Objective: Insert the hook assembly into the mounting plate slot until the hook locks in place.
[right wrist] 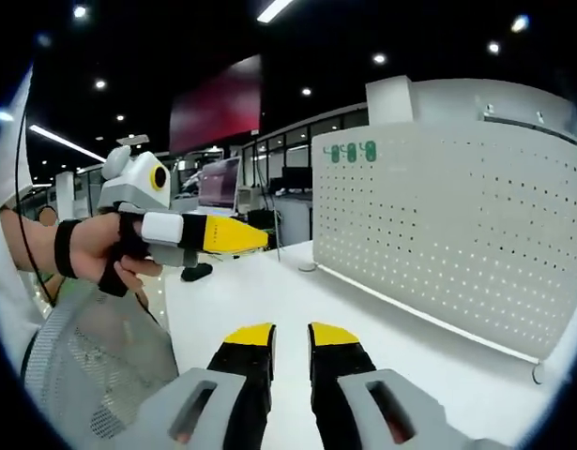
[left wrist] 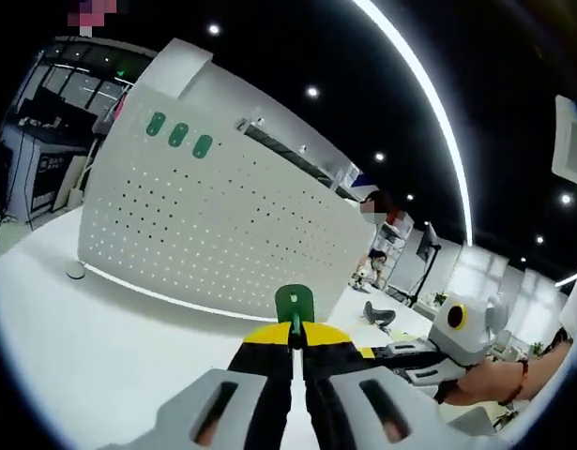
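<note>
In the left gripper view, the left hand-held gripper [left wrist: 295, 339] is seen with its yellow-tipped jaws pressed together on the stem of a green hook assembly [left wrist: 294, 305], whose rounded green plate stands upright just above the jaw tips. Ahead of that hand-held gripper, well apart from the hook, the white perforated mounting plate [left wrist: 213, 225] stands upright on the white tabletop [left wrist: 100, 347]. Three green hooks [left wrist: 178, 135] are already seated in a row near the plate's upper edge, far above and to the left of the jaws. The right hand-held gripper [left wrist: 377, 352] is seen to the right, held by a hand [left wrist: 490, 380].

In the right gripper view, the right hand-held gripper [right wrist: 290, 336] is held with its jaws slightly apart and nothing between them. The mounting plate [right wrist: 457, 234] stands ahead and to its right.
</note>
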Motion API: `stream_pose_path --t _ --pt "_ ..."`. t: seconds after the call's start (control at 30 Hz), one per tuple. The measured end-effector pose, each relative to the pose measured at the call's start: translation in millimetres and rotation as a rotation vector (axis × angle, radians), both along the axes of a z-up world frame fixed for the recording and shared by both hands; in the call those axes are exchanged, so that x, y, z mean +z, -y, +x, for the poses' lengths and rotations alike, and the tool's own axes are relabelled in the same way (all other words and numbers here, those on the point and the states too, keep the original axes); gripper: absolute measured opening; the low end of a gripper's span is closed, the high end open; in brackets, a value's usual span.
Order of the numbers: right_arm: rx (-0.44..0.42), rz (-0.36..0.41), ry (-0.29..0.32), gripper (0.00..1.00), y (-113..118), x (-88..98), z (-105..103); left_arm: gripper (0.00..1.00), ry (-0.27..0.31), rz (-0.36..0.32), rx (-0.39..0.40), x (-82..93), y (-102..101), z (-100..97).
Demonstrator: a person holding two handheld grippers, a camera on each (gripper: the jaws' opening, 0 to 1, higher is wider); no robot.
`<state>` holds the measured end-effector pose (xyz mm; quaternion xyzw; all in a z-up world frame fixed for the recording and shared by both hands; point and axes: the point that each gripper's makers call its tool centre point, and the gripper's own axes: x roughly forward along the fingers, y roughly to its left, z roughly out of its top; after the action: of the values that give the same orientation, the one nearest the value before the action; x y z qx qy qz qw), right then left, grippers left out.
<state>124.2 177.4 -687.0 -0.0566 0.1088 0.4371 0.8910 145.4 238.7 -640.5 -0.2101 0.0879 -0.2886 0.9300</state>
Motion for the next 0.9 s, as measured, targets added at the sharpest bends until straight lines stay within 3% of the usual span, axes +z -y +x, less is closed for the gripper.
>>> stream_pose_path --t 0.17,0.4,0.57,0.7,0.9 --pt "-0.033 0.000 -0.009 0.24 10 -1.3 2 0.02 -0.003 0.050 0.046 2.8 -6 14.2" --pt "-0.064 0.018 -0.040 0.27 21 -3.1 0 0.02 0.046 0.081 0.061 22.4 -4 30.5" --pt "-0.079 0.009 -0.015 0.30 27 -0.6 0 0.02 0.058 0.098 0.084 28.5 -6 39.6" --pt "-0.082 0.030 -0.027 0.35 29 2.0 -2 0.02 0.076 0.123 0.093 34.5 -8 46.7" --pt "-0.076 0.032 -0.056 0.35 29 -2.1 -5 0.02 0.084 0.151 0.116 40.8 -12 60.1"
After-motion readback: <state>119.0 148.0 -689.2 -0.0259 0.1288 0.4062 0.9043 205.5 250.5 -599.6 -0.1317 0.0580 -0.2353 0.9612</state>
